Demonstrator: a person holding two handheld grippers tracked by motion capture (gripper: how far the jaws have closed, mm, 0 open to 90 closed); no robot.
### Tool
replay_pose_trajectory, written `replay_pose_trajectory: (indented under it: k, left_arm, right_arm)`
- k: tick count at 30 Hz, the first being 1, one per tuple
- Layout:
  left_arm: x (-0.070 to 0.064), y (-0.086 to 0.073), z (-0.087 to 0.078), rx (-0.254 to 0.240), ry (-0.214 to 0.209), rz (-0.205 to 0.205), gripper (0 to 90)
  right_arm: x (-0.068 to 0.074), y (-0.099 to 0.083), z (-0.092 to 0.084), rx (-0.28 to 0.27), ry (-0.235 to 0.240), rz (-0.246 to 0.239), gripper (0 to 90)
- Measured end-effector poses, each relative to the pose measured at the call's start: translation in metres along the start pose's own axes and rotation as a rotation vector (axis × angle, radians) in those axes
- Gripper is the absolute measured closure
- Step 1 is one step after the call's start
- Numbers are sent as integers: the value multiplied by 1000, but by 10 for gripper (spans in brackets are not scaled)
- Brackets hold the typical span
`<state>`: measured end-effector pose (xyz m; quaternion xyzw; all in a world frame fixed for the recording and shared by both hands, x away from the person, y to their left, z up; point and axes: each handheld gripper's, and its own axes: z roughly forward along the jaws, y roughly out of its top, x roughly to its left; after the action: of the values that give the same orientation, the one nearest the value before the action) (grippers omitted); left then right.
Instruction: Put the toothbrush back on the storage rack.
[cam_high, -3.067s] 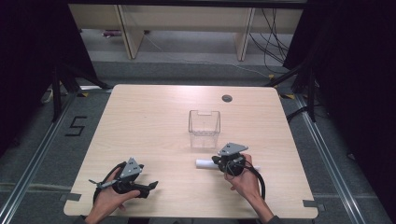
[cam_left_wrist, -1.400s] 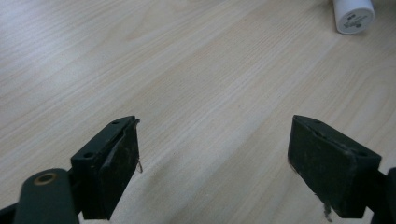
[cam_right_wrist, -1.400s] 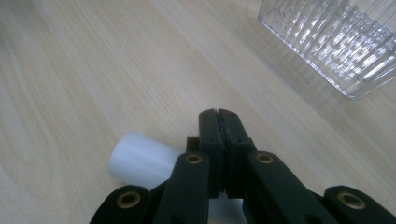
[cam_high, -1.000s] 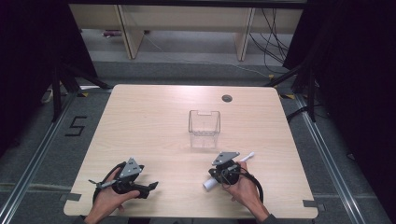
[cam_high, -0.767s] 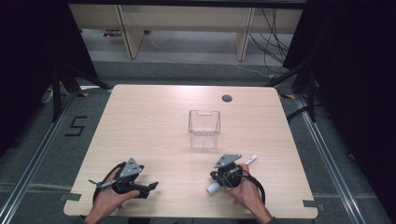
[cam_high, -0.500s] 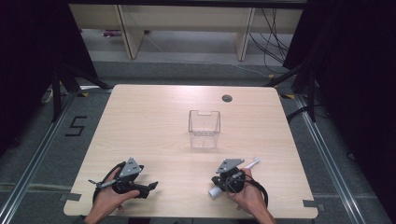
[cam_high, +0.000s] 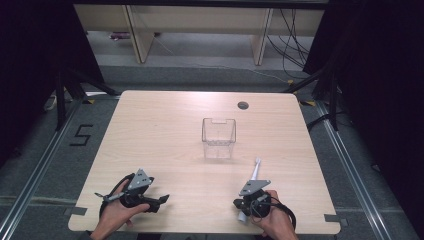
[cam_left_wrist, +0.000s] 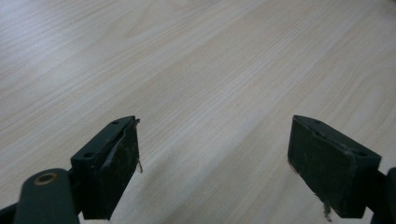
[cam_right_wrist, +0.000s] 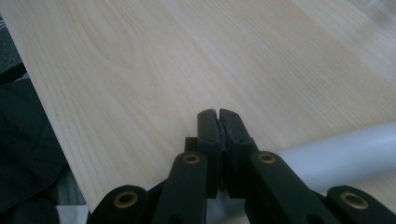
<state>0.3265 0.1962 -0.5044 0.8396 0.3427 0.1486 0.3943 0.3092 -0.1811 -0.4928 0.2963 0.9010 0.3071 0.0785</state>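
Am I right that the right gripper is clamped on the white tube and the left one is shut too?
Not quite. The left gripper is open, its jaws wide apart over bare table, as the left gripper view shows. The right gripper is clamped on the white tube.

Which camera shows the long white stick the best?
The high view: the white stick pokes out past the right gripper toward the clear box, so you see its length and direction. The right gripper view gives a blurry piece by the shut jaws. The left gripper view shows bare table.

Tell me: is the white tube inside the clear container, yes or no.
No: in the high view the white tube lies outside the clear container, on the table, running under the right hand-held gripper.
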Motion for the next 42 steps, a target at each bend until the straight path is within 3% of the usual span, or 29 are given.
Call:
replay_pose_trajectory:
  k: [3, 9, 10, 14, 16, 17, 18, 20, 23, 24, 26, 32, 34, 35, 36, 39, 42]
  left_arm:
    - [0, 0, 0, -1, 0, -1, 161]
    - [1, 0, 0, 6, 6, 10, 161]
    - [0, 0, 0, 1, 7, 6, 161]
    - [-1, 0, 1, -6, -1, -10, 161]
    - [1, 0, 0, 5, 11, 14, 161]
    - [0, 0, 0, 2, 5, 4, 161]
    - [-1, 0, 1, -5, -2, -11, 161]
    - [1, 0, 0, 6, 11, 18, 161]
    - [1, 0, 0, 9, 8, 17, 161]
    - [-1, 0, 1, -4, -2, -8, 161]
    - [1, 0, 0, 8, 9, 15, 162]
    - [1, 0, 0, 8, 9, 15, 162]
    - [1, 0, 0, 7, 8, 14, 162]
    - [-1, 0, 1, -2, -1, -7, 162]
    - [-1, 0, 1, -2, -1, -8, 162]
    - [1, 0, 0, 7, 11, 19, 162]
    - [1, 0, 0, 8, 11, 19, 162]
  right_arm:
    - [-2, -4, -3, 20, -15, -7, 879]
    - [-5, -14, -9, -2, -22, 7, 877]
    - [-5, -17, -13, 11, -34, 28, 875]
    - [-8, -20, -16, 10, -39, 39, 872]
    - [-10, -23, -17, 1, -43, 41, 871]
    - [-10, -22, -20, 23, -40, 65, 871]
    - [-12, -24, -20, 13, -44, 48, 871]
    - [-14, -25, -21, 17, -51, 52, 871]
    - [-18, -26, -22, 19, -48, 50, 870]
    - [-19, -27, -21, 11, -57, 54, 870]
    - [-18, -28, -24, 19, -67, 84, 870]
    - [-24, -30, -25, 26, -59, 64, 870]
    - [-25, -30, -25, 27, -65, 67, 870]
    - [-25, -31, -24, 18, -73, 78, 870]
    - [-24, -31, -27, 38, -73, 94, 870]
    - [-26, -31, -27, 35, -72, 86, 868]
    - [-27, -31, -28, 35, -75, 77, 860]
